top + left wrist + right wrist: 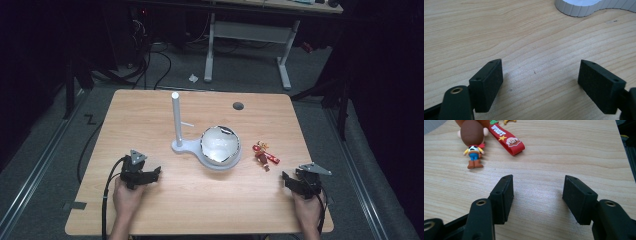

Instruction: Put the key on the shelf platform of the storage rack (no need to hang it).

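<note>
On pale wooden table (150, 115), right gripper (537, 195) and left gripper (540, 80) resting unclenched, empty; pre-grasp stage, probably; next: reach forward to small cowboy figure keychain with red strap (474, 140).

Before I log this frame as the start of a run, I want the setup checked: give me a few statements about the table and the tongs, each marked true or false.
1. The left tongs are shut on the keychain. False: their jaws stand apart over bare wood.
2. The right tongs are open with nothing between them. True.
3. The cowboy figure keychain with its red strap lies on the wooden table, ahead of the right tongs. True.
4. The keychain hangs from the white post. False: it lies flat, to the right of the stand's round dish.
5. The white stand sits near the middle of the table. True.
</note>
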Tool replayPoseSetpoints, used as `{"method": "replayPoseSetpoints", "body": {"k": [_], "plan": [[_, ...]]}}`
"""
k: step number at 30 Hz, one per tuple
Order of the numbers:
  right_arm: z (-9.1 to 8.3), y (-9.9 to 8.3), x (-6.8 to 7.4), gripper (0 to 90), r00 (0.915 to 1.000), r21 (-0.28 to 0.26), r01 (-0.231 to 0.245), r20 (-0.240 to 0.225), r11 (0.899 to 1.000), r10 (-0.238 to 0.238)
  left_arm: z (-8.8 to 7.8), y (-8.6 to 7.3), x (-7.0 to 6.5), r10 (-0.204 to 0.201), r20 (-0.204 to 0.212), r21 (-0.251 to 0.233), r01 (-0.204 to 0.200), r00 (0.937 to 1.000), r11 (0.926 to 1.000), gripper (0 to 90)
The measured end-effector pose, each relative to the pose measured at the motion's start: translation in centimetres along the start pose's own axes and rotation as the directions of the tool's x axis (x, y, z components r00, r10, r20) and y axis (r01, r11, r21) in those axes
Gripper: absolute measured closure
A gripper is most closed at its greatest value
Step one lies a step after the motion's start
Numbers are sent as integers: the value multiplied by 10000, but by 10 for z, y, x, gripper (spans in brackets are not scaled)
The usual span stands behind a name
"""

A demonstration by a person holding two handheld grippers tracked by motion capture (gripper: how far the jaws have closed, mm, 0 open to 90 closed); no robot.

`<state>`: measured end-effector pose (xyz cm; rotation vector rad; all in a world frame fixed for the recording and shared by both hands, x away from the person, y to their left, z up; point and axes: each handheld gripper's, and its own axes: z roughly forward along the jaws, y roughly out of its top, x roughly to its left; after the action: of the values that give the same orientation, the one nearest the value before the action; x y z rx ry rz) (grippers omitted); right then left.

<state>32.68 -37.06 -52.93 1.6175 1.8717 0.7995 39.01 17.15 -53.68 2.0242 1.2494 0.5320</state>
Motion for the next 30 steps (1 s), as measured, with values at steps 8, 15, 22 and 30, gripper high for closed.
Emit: {"method": "replayPoseSetpoints", "body": {"k": [8,15,22,30], "plan": [[0,0,0,422,10000,19,2,5,10000,-2,0,0,0,0,1,0,0,10000,10000,206],[0,0,0,420,10000,-2,-2,0,10000,2,0,0,0,0,-1,-2,0,10000,10000,206],[1,0,1,370,10000,50,75,-56,10000,-75,0,0,0,-4,0,-3,4,10000,10000,206],[1,1,2,372,10000,62,-61,66,10000,60,0,0,0,-4,-1,0,4,10000,10000,206]]}}
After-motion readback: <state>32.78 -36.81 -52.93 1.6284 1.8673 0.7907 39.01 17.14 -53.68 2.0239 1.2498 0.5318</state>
